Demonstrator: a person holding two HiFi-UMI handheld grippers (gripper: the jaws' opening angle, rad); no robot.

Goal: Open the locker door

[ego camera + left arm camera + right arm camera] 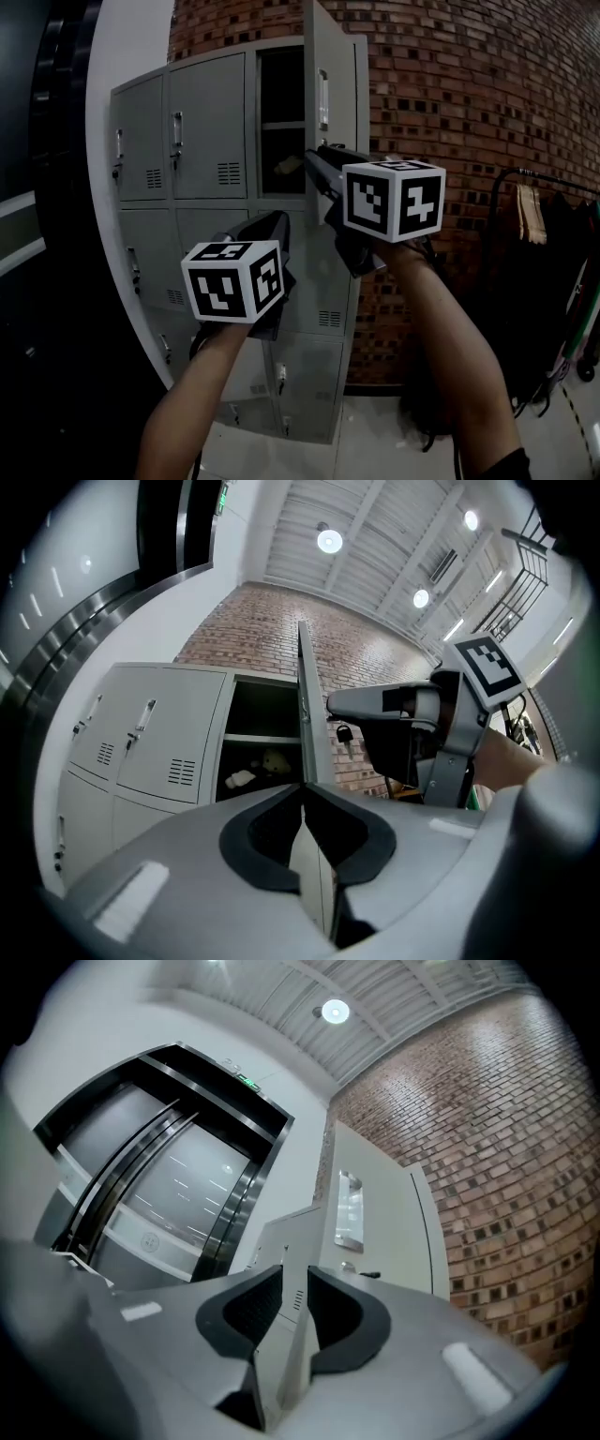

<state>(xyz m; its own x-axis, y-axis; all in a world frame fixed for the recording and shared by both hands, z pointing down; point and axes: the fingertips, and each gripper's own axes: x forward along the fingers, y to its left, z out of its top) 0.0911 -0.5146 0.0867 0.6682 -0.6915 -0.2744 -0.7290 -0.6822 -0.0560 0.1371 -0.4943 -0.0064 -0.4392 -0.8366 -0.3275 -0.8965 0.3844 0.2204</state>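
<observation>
Nearest, two forearms [450, 356] carry two grippers, each with one marker cube [394, 199]. The left gripper [302, 787] has its jaws brought together tip to tip, with nothing between them. The right gripper [295, 1274] has its jaws a little apart, its pads pressing on nothing, and only lockers show through the slit.

In the head view the right gripper's tip overlaps the lower free edge of the locker door [326, 94]; I cannot tell if they touch. The left gripper sits lower, clear of the door. That door is at the top right of the locker bank [202, 131] and stands swung out, with two closed doors beside it in the top row. Its compartment holds one shelf [281, 125] and small pale items too dim to name.

Only the left gripper view shows the one key [343, 733] on the door and three round ceiling lights [328, 541]. It sees the door as a thin edge, while the right gripper view sees its outer face. Right of the bank, the brick wall [441, 84] and tiled floor [375, 441] leave room as far as one clothes rack [539, 202].
</observation>
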